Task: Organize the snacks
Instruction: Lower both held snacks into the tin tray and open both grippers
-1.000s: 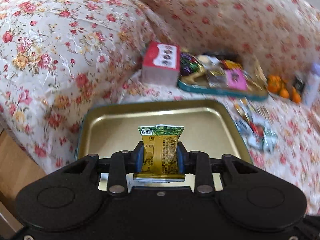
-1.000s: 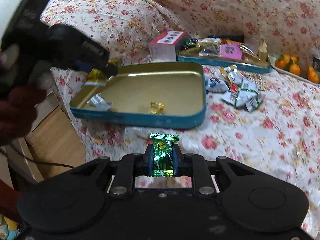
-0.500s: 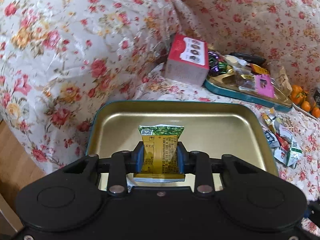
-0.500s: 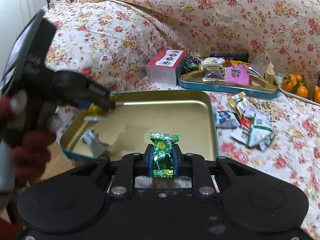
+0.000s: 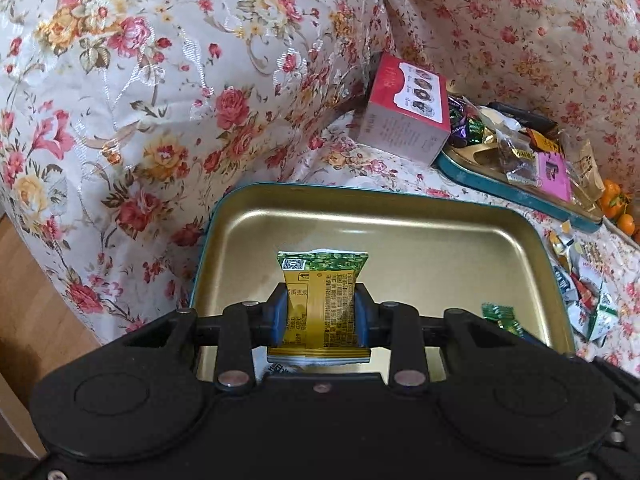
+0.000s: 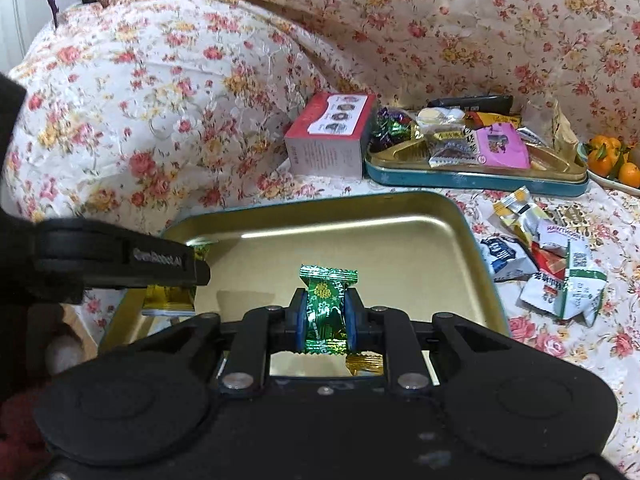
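Snacks mid-transfer into gold tray [image 5: 400,232] with teal outer wall, set on flower-print cover [image 5: 120,80] of what looks like a sofa or bed. Left tool [image 5: 320,316] clamped on gold-and-green packet [image 5: 318,296], held upright over near left part of tray; same packet visible in right wrist view [image 6: 168,298] under black finger of left tool [image 6: 120,264]. Right tool [image 6: 325,316] clamped on green foil candy [image 6: 326,304], poised above near middle of tray [image 6: 360,236]; candy also visible at right edge of left wrist view [image 5: 500,316]. Gold-wrapped candy [image 6: 364,362] already lying on tray floor just below right tool; white wrapper [image 5: 280,370] glimpsed beneath left tool, contents unreadable. Loose pile of packets [image 6: 548,272] on cover just right of tray, not yet sorted. Second tray [image 6: 480,176] farther back, heaped with mixed sweets, red-and-white box [image 6: 332,140] touching or nearly touching its left end, oranges [image 6: 612,160] at far right. Step in hand, by judgement: placing, both pieces carried over tray and awaiting release. Next move likely calls for lowering each tool near tray floor, then parting of fingers so pieces drop flat without bouncing over low rim; enough spacing needed between tools to avoid collision, left one crossing close beside right. Task well short of finished, given pile outside tray.
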A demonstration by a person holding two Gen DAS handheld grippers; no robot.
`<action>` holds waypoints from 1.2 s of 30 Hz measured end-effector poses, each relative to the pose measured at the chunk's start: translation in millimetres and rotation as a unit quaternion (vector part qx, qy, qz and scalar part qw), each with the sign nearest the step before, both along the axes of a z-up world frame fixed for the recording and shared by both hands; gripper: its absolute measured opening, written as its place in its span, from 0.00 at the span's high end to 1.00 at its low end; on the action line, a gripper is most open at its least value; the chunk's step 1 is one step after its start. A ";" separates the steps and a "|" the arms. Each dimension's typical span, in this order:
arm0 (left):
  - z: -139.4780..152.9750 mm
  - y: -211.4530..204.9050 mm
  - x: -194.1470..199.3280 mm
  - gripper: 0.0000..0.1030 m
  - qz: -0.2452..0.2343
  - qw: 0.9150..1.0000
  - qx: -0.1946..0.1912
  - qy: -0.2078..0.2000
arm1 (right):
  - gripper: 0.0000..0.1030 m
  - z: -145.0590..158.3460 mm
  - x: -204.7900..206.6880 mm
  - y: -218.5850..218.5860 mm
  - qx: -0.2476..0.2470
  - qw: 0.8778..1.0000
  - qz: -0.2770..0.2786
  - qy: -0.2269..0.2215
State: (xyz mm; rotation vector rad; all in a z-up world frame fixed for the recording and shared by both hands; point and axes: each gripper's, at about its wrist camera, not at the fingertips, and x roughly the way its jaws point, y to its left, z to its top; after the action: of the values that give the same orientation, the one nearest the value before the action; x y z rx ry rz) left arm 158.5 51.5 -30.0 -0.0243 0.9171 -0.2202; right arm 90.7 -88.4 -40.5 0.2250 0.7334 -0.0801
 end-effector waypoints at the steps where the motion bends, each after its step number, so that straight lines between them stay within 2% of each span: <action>1: 0.5 2.2 1.0 0.60 0.001 1.000 -0.005 0.001 | 0.80 -2.3 1.3 0.3 -0.002 1.000 -0.001 0.002; 6: 3.6 14.0 4.7 0.59 0.016 0.999 -0.033 0.006 | 0.80 -10.4 9.1 -0.9 -0.006 1.000 -0.008 0.012; 12: -1.5 10.2 6.7 0.59 0.006 0.999 -0.025 0.019 | 0.80 -14.6 16.1 -1.5 -0.011 1.000 -0.009 0.019; 17: 0.6 6.0 4.9 0.58 -0.011 0.999 -0.027 0.012 | 0.80 -18.3 21.1 2.4 -0.018 1.000 -0.004 0.022; 21: 3.1 7.0 4.9 0.53 -0.007 1.000 -0.022 0.002 | 0.80 -20.2 23.2 3.9 -0.017 1.000 0.001 0.023; 29: 3.3 9.1 6.7 0.52 -0.002 1.000 -0.021 0.003 | 0.79 -21.1 25.7 3.2 -0.011 1.000 0.007 0.025; 36: -1.9 5.8 8.0 0.53 -0.007 0.999 -0.023 0.024 | 0.79 -20.3 20.8 3.6 -0.007 1.000 0.007 0.026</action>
State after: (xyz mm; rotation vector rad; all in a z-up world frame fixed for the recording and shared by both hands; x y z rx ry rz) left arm 166.6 57.3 -32.0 -0.0667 0.9603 -0.2552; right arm 111.6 -84.8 -60.8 0.2046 0.7862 -0.0792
